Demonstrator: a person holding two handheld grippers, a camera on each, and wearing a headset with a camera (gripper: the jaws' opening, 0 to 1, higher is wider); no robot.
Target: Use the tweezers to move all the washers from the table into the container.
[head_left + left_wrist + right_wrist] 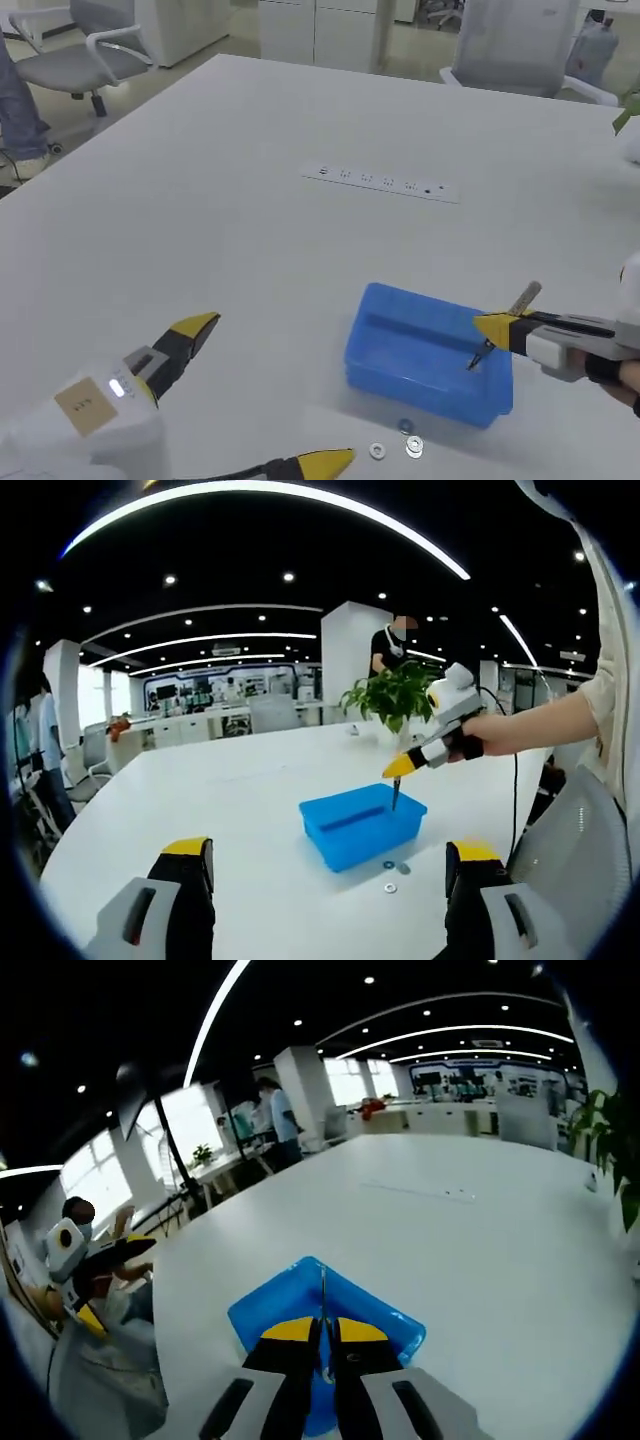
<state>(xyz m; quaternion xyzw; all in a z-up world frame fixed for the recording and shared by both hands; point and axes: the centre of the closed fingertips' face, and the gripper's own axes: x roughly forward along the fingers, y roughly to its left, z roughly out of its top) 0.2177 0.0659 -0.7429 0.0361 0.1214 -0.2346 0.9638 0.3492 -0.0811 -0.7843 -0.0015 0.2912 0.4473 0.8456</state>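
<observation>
A blue container (430, 358) stands on the white table (250, 230). Three small washers (414, 447) lie on the table just in front of it, also seen in the left gripper view as washers (389, 887). My right gripper (498, 328) comes in from the right, shut on metal tweezers (482, 352) whose tips point down into the container. In the right gripper view the tweezers (322, 1300) run forward from the shut right gripper (324, 1332) over the container (290, 1305). I cannot tell whether the tips hold a washer. My left gripper (270, 391) is open at the lower left, empty.
A flush power strip (380, 183) is set into the table farther back. Office chairs (85, 50) stand around the far edges. A potted plant (385, 695) is on the table beyond the container (360, 825). People stand in the background.
</observation>
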